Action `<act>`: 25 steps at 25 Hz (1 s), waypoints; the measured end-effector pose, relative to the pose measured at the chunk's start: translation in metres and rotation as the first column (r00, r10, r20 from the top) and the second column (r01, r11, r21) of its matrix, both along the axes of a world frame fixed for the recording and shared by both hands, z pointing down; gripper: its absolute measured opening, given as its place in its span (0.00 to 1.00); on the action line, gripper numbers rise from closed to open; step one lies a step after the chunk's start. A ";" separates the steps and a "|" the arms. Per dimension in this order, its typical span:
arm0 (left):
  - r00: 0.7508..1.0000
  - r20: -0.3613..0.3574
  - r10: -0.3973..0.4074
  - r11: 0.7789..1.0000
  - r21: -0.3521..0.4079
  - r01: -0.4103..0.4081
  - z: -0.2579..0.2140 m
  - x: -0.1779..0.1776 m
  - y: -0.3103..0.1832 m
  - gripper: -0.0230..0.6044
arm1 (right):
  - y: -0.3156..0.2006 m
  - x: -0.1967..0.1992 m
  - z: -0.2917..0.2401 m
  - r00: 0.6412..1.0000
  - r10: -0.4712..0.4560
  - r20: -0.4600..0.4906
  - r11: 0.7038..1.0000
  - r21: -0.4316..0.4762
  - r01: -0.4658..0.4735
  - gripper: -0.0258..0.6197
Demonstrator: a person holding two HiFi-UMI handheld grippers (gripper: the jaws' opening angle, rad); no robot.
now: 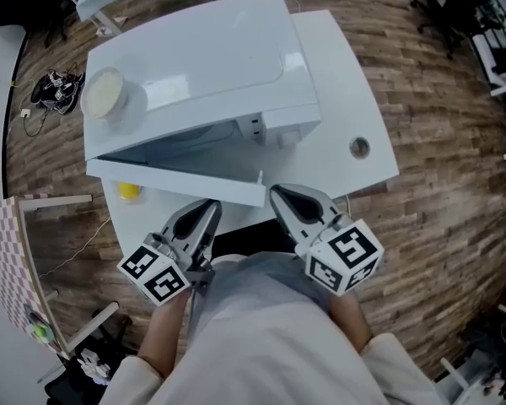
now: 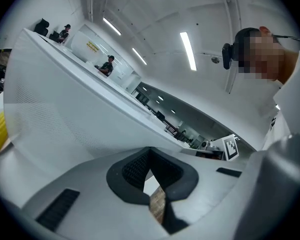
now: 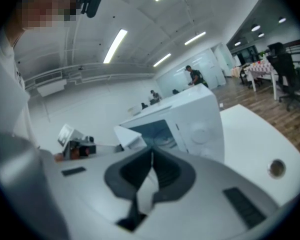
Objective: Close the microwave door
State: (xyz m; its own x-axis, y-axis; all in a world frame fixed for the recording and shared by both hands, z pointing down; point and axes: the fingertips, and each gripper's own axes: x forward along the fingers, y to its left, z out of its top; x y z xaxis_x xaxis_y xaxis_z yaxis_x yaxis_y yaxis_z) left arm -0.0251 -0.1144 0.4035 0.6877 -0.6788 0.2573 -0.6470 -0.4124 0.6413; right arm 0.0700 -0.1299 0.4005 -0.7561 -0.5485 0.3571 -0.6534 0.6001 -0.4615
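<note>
Head view steeply overhead; both gripper views low, upward, near the microwave (image 1: 204, 66).

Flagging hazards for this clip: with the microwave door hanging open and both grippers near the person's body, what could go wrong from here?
The round container sits near the left edge of the microwave top; a hard slam could jolt it off. The yellow object lies on the table by the open door; the left gripper might knock it when pushing. The shut right gripper could slip on the smooth door.
</note>
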 end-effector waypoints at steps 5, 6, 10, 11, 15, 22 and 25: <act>1.000 0.014 -0.027 0.999 0.021 0.027 0.000 0.003 -0.005 0.06 | 0.000 -0.006 -0.007 0.999 -0.045 0.021 0.998 0.033 0.045 0.08; 0.999 0.016 -0.031 0.999 0.025 0.031 0.001 0.003 -0.006 0.06 | -0.001 -0.007 -0.007 0.998 -0.054 0.024 0.998 0.039 0.053 0.08; 0.999 0.017 -0.034 0.999 0.033 0.033 0.002 0.004 -0.007 0.06 | -0.001 -0.008 -0.007 0.998 -0.059 0.023 0.997 0.049 0.057 0.08; 0.999 0.013 -0.036 0.999 0.034 0.035 0.002 0.004 -0.008 0.06 | -0.002 -0.007 -0.007 0.998 -0.057 0.020 0.997 0.051 0.056 0.08; 0.999 -0.003 -0.043 0.999 0.034 0.043 0.002 0.004 -0.015 0.06 | -0.009 0.001 -0.003 0.999 -0.045 0.008 0.998 0.045 0.044 0.08; 0.999 -0.013 -0.041 0.998 0.041 0.041 -0.004 0.014 -0.030 0.06 | -0.019 0.016 -0.004 1.000 -0.007 0.006 0.999 0.039 0.007 0.08; 0.999 -0.021 -0.041 0.998 0.046 0.042 -0.007 0.017 -0.035 0.06 | -0.022 0.013 -0.003 1.000 -0.016 0.013 0.999 0.041 0.015 0.08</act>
State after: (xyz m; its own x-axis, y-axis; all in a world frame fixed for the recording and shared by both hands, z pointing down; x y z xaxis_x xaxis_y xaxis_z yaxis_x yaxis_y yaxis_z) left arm -0.0080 -0.1497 0.3970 0.6636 -0.7176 0.2114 -0.6513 -0.4152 0.6351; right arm 0.0833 -0.1516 0.3972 -0.7692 -0.5504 0.3246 -0.6377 0.6288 -0.4450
